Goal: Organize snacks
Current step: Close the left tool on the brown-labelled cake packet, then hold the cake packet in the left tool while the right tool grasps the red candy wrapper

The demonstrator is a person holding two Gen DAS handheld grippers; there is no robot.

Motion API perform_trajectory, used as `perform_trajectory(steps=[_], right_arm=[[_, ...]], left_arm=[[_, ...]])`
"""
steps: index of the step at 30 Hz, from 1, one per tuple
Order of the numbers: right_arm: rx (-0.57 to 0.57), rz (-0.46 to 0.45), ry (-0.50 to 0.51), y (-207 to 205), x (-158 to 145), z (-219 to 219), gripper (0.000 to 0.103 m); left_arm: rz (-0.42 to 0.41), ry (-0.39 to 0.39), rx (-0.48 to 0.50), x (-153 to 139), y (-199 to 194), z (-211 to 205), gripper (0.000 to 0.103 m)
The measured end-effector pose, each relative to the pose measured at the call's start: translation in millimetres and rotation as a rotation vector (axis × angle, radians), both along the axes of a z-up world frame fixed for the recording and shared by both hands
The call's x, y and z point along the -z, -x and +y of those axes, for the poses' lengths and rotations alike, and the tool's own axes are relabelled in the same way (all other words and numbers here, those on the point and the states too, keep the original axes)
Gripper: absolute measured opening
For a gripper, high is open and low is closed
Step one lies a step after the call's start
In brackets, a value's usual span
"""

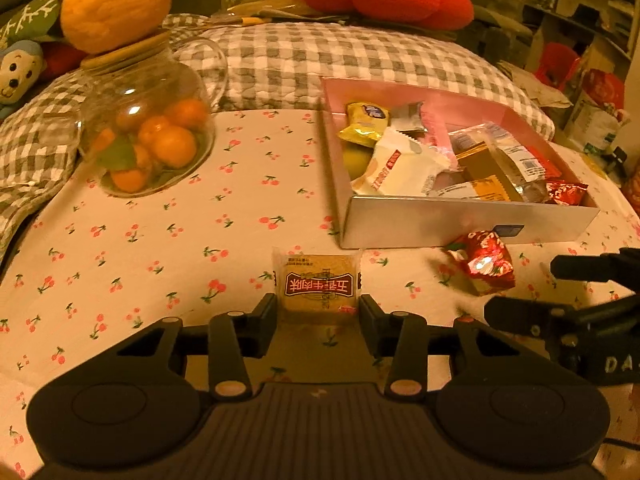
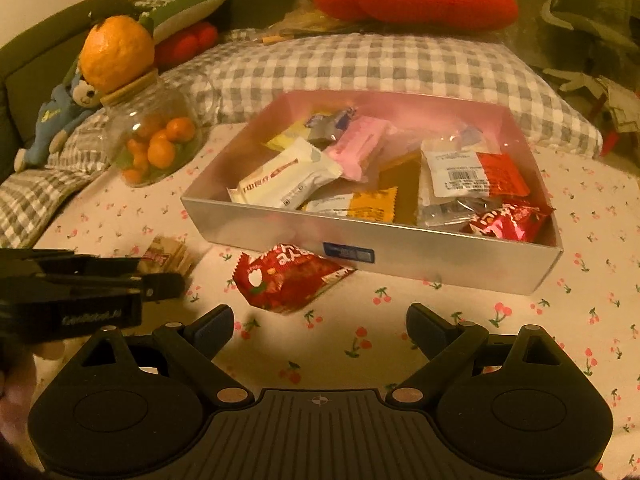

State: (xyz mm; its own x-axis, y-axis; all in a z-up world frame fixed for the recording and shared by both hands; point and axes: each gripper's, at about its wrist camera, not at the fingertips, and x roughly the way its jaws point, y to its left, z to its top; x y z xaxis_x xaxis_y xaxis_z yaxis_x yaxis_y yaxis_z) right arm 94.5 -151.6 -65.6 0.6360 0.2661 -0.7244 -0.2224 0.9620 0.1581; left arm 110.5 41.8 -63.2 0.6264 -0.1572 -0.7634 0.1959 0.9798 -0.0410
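1. Tan snack packet (image 1: 319,289) lies on the cherry-print worktop (image 1: 160,240), pinched between the left gripper (image 1: 319,312) fingers, at 7 o'clock from the snack box (image 1: 460,224).
2. Right gripper (image 2: 320,330) fingers gape wide, holding nothing, the red snack packet (image 2: 286,278) just beyond them at 12 o'clock.

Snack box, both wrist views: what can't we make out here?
- Box bottom layer: hidden under piled wrappers, both views.
- Brown snack packet: near edge hidden between the left tool fingers; in the right view that tool covers most of it.
- Red packet: print blurred, both views.
- Right tool: cut off by the left view's edge.
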Motion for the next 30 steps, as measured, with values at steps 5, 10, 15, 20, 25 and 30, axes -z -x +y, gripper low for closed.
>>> perform_trajectory(steps=[5, 10, 15, 20, 25, 30], right_arm=[[0.017, -0.007, 0.003, -6.6, 1.9, 15.2, 0.095], [0.036, 0.0, -0.009, -10.6, 2.1, 27.7, 0.094], [0.049, -0.012, 0.033, -13.4, 0.0, 40.8, 0.093], [0.102, -0.015, 0.049, -20.3, -2.0, 45.5, 0.09], [0.142, 0.004, 0.058, -27.6, -1.3, 42.4, 0.08], [0.158, 0.015, 0.056, -30.4, -0.8, 37.2, 0.066]], left_arm=[[0.008, 0.005, -0.005, -1.4, 3.2, 7.5, 0.04], [0.017, 0.009, -0.02, -2.4, 4.7, 16.4, 0.04], [0.022, 0.025, -0.025, -2.6, 6.5, 23.6, 0.04], [0.027, 0.038, -0.026, -3.2, 7.3, 26.9, 0.04], [0.034, 0.038, -0.028, -4.0, 7.6, 27.0, 0.04], [0.034, 0.038, -0.028, -4.1, 7.6, 27.0, 0.04]])
